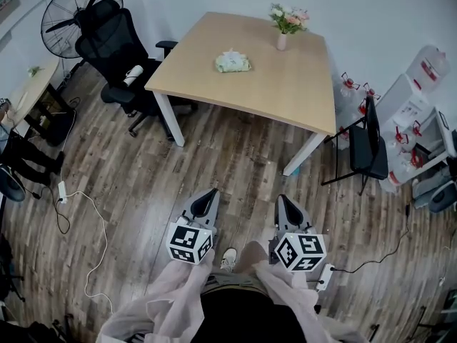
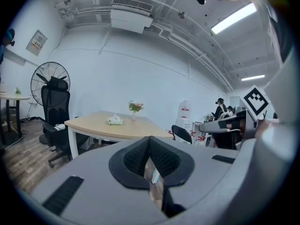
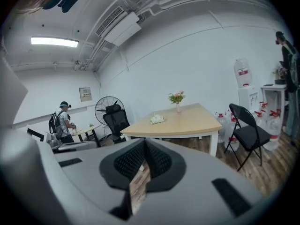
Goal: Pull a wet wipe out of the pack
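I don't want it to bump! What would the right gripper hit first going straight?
Probably the table, at its near edge or leg; depth is unclear. Only wood floor lies between it and the right gripper.

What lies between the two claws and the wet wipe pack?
Head view: only wooden floor, then the table edge and bare top, between the left claw, the right claw and the wet wipe pack.
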`<state>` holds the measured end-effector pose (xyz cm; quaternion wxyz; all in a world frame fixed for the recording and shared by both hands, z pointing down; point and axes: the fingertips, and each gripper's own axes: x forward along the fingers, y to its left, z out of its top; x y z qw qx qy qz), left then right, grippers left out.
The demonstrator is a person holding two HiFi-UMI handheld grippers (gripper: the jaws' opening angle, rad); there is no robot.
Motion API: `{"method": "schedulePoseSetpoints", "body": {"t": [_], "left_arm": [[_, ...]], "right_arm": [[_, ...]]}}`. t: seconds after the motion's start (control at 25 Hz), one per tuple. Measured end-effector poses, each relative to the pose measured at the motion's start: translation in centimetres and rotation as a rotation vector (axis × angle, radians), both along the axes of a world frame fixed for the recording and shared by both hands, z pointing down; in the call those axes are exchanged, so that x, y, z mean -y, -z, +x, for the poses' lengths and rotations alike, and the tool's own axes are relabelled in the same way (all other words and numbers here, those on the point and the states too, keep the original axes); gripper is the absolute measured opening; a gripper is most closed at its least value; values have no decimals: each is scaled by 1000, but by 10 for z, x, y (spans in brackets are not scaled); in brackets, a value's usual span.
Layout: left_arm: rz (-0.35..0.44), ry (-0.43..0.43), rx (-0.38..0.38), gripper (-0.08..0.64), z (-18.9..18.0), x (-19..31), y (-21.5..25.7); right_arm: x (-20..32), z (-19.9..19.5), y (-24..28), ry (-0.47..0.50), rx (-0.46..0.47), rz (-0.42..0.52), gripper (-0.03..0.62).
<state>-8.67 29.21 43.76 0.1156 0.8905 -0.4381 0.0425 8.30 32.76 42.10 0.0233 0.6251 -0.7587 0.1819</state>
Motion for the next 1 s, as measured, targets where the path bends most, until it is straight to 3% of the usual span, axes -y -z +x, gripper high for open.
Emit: {"method": "schedulePoseSetpoints", "body": {"t": [0.16, 1.0], "left_arm": [[0, 1, 0, 12, 2, 5, -2], [17, -9, 11, 12, 16, 65, 0]], "right_arm": [[7, -2, 0, 12, -42, 3, 6], [73, 6, -3, 28, -16, 16, 6]]}}
